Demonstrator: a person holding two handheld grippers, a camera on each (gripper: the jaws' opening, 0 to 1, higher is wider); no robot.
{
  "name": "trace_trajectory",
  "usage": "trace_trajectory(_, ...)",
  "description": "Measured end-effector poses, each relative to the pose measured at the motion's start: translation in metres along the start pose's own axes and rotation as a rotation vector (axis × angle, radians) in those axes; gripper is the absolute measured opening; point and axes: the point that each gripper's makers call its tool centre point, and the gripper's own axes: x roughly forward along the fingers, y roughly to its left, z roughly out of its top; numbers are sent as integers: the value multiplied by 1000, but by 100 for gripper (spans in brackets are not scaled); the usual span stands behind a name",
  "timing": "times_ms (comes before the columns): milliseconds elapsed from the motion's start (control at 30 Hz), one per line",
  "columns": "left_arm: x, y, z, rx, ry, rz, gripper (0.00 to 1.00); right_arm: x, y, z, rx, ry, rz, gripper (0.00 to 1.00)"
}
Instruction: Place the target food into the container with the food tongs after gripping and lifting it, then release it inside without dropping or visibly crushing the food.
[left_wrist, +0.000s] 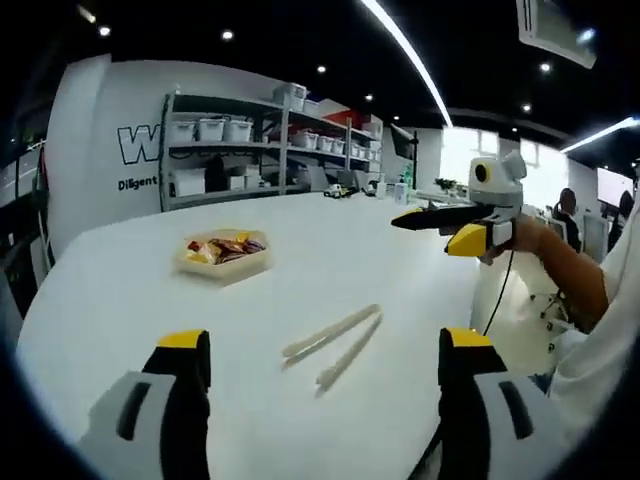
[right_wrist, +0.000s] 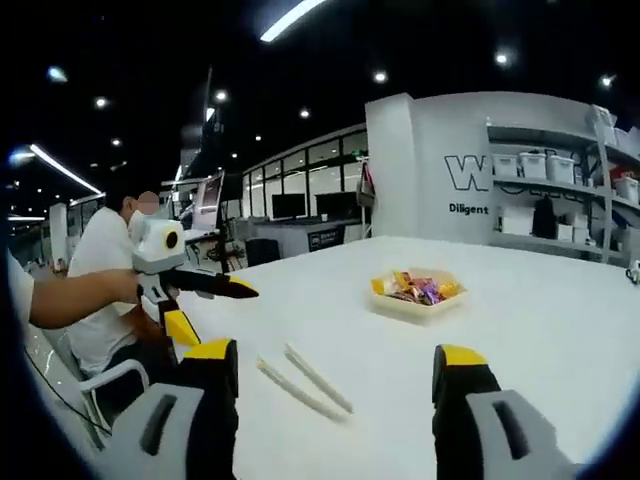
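The task stands at its very start, by the look of things; the food tongs (left_wrist: 333, 347) lie flat on the white tabletop (left_wrist: 120, 290), untouched, their two pale arms spread in a narrow V; in the right gripper view the same tongs (right_wrist: 304, 381) rest just ahead of that gripper's jaws. The left gripper (left_wrist: 325, 375) hovers above the tabletop with its jaws wide apart and nothing between them; the tongs lie between and a little beyond the two yellow-tipped jaws, apart from both. The right gripper (right_wrist: 335, 385) is likewise spread open and empty, held over the tabletop; seen from the left gripper view, the right gripper (left_wrist: 430, 218) hangs in the air to the side, well clear of the tongs, though from that angle its black jaws look close together.

The shallow tray (left_wrist: 224, 264) sits farther along the tabletop, well apart from the tongs; it holds a small heap of wrapped snacks (left_wrist: 224, 248) in red, yellow and purple wrappers, also visible as snacks (right_wrist: 416, 288) in the tray (right_wrist: 414, 308) from the other side. Which piece is the target food, and whether this tray is the source or the container, cannot be told.

Nothing is done yet; taking up the tongs, gripping and lifting the food, carrying it over, and releasing it gently all remain.
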Motion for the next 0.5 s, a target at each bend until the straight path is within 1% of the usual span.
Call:
trace_trajectory(33,-1,-2,3,-38,4,4,98,0,2,1,12,16,5,94)
trace_trajectory(67,-1,-2,5,-39,11,7,99,0,1,3,20,30,-9,100)
trace_trajectory(100,-2,-2,5,-32,26,29,99,-1,-2,3,14,39,-21,98)
trace_trajectory(133,-3,-1,7,-18,19,45,99,-1,-3,3,15,37,-27,100)
trace_trajectory(167,-5,1,10,-15,9,64,99,-2,-5,4,4,24,-41,100)
trace_trajectory(233,-7,2,7,-29,20,81,99,-3,-5,-1,-8,33,-47,100)
trace_trajectory(300,-8,6,-5,-61,59,129,99,-5,-11,-19,-29,99,-87,100)
trace_trajectory(333,-7,8,-12,-89,74,148,99,-5,-15,-25,-54,114,-105,100)
trace_trajectory(367,-6,9,-20,-103,101,164,99,-4,-22,-33,-83,125,-139,100)
trace_trajectory(400,-4,10,-33,-87,146,179,99,-4,-26,-40,-96,144,-159,100)
trace_trajectory(433,-4,12,-41,-62,169,197,99,-3,-29,-50,-95,167,-171,100)
trace_trajectory(467,-3,16,-50,-9,205,229,99,-3,-30,-55,-90,172,-178,100)
trace_trajectory(500,-4,17,-52,9,214,234,99,-3,-30,-60,-82,185,-182,100)
